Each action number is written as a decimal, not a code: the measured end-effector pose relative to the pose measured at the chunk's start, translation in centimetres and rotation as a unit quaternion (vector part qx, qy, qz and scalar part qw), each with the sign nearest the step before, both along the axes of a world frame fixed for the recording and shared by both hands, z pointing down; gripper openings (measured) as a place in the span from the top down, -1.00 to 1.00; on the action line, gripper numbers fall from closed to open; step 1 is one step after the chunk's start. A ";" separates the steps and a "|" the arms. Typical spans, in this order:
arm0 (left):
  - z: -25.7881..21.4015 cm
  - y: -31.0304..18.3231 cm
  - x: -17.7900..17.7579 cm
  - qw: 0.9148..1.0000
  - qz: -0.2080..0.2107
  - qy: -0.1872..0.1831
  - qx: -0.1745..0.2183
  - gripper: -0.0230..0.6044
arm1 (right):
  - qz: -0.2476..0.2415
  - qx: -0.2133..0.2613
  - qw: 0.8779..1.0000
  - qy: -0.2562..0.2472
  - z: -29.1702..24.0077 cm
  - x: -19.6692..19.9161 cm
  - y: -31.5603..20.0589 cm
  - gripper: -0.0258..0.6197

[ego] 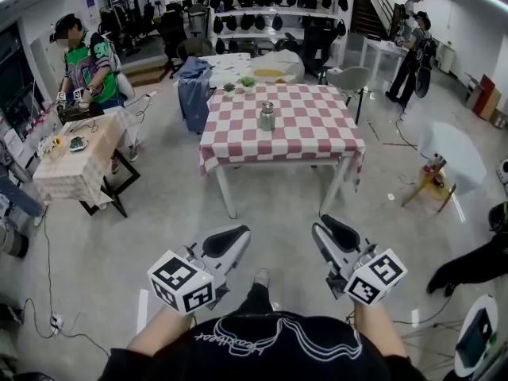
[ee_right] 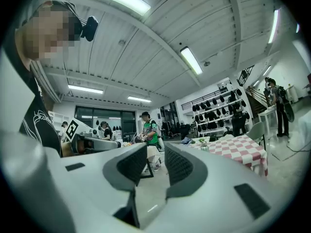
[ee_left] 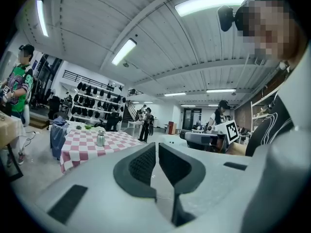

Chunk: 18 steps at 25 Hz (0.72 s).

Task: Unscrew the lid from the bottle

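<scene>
Two empty grippers held low, well back from a checked table with a bottle on it.
The metal bottle point(ego: 267, 118) stands upright near the middle of the red-and-white checked table point(ego: 317, 137), its lid point(ego: 267, 105) on top, well apart from both grippers. The left gripper point(ee_left: 156, 149) has its jaws pressed together on nothing. The right gripper point(ee_right: 155, 154) has its jaws slightly spread, with only floor showing between them.
</scene>
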State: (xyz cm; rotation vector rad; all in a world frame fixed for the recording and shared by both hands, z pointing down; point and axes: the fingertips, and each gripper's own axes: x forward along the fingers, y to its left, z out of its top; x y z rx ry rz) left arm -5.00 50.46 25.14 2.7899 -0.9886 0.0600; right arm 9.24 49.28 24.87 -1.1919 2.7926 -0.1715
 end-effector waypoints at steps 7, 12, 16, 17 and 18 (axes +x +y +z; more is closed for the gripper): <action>0.7 -2.9 0.8 0.999 0.036 -0.003 0.008 0.38 | 0.010 -0.006 1.000 0.015 0.1 0.6 -2.9 0.25; 2.9 -6.7 0.9 1.000 0.030 0.005 -0.005 0.15 | 0.034 -0.012 0.999 0.038 1.8 1.7 -5.6 0.00; 4.2 -11.4 0.0 1.000 0.015 0.008 -0.009 0.04 | 0.041 -0.018 0.998 0.045 3.4 1.5 -9.7 -0.11; 4.6 -12.6 -0.3 1.000 0.010 0.008 -0.011 0.02 | 0.042 -0.023 0.998 0.047 3.8 1.5 -10.8 -0.13; 4.9 -14.0 -0.5 1.000 0.004 0.009 -0.013 0.00 | 0.043 -0.028 0.997 0.049 4.2 1.5 -12.0 -0.14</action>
